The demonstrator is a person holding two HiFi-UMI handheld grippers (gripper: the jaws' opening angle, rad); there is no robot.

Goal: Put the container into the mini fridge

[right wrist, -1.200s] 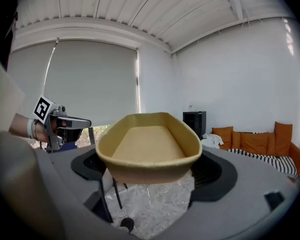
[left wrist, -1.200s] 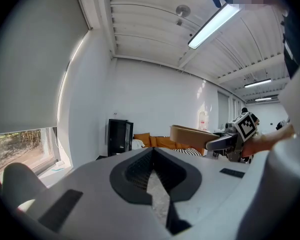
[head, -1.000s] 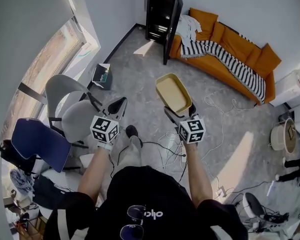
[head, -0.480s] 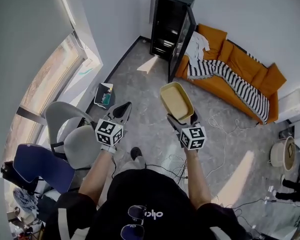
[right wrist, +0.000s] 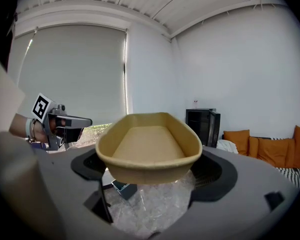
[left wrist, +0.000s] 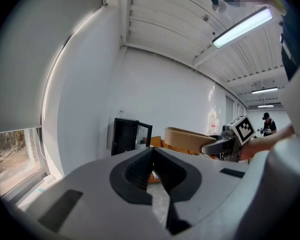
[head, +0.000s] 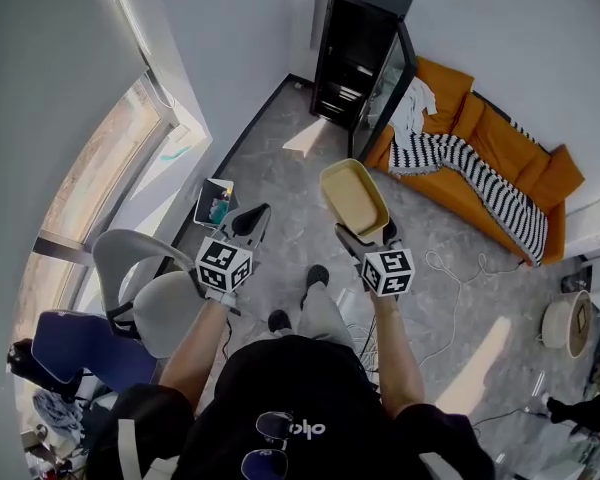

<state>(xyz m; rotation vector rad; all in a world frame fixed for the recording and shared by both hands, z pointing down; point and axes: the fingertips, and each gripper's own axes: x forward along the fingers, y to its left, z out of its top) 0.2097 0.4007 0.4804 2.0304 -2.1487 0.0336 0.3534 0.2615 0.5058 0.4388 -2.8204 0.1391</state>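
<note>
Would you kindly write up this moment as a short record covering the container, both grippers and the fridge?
container: tan, oval, empty
right gripper: jaws closed on the container's near end
left gripper: jaws together, nothing between them
mini fridge: black, door open, beside the orange sofa
task state: container not yet in the fridge, well apart from it
</note>
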